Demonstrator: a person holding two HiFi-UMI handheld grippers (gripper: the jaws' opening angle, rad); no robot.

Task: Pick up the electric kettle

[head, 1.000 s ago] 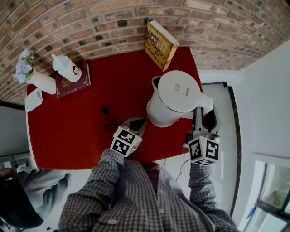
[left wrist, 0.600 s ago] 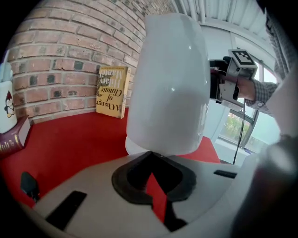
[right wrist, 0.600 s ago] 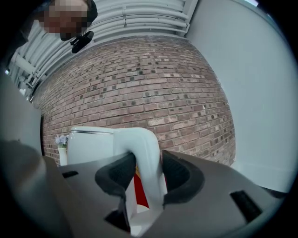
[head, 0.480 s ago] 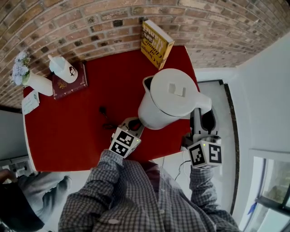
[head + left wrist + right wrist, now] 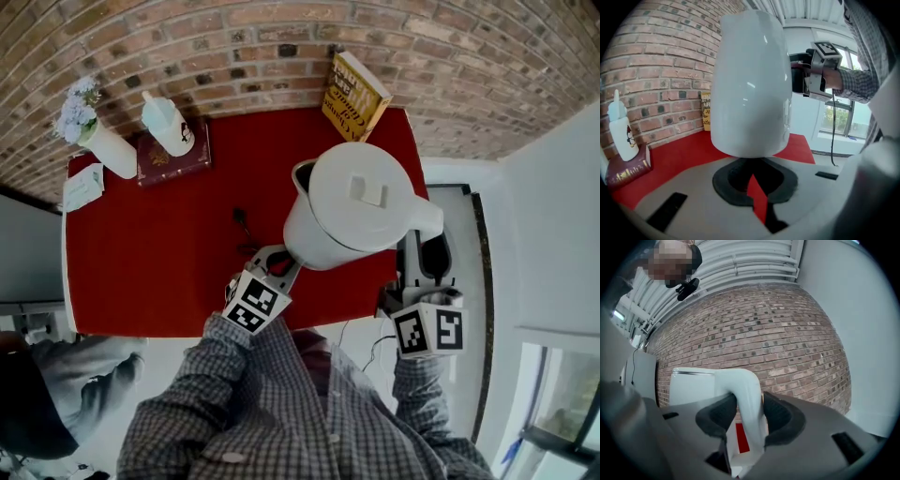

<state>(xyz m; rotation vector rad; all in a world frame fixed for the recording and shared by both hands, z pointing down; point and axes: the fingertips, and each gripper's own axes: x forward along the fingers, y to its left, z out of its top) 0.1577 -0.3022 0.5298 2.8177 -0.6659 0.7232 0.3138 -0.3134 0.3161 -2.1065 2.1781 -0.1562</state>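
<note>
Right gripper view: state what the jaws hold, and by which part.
The electric kettle, gripped by its white handle in the right gripper.

White kettle (image 5: 356,202), red table (image 5: 150,253), yellow book (image 5: 354,92), brown brick wall (image 5: 234,47)

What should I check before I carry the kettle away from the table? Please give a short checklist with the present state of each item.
1. Right gripper grips the handle: ok, its jaws press both sides.
2. Left gripper supports the kettle: cannot tell. Its jaws are together at the bottom edge, and contact is unclear.
3. Kettle upright: ok.
4. Lid shut: ok.
5. Path clear of the book: ok, it stands back at the wall.
6. Water inside: cannot tell.
</note>
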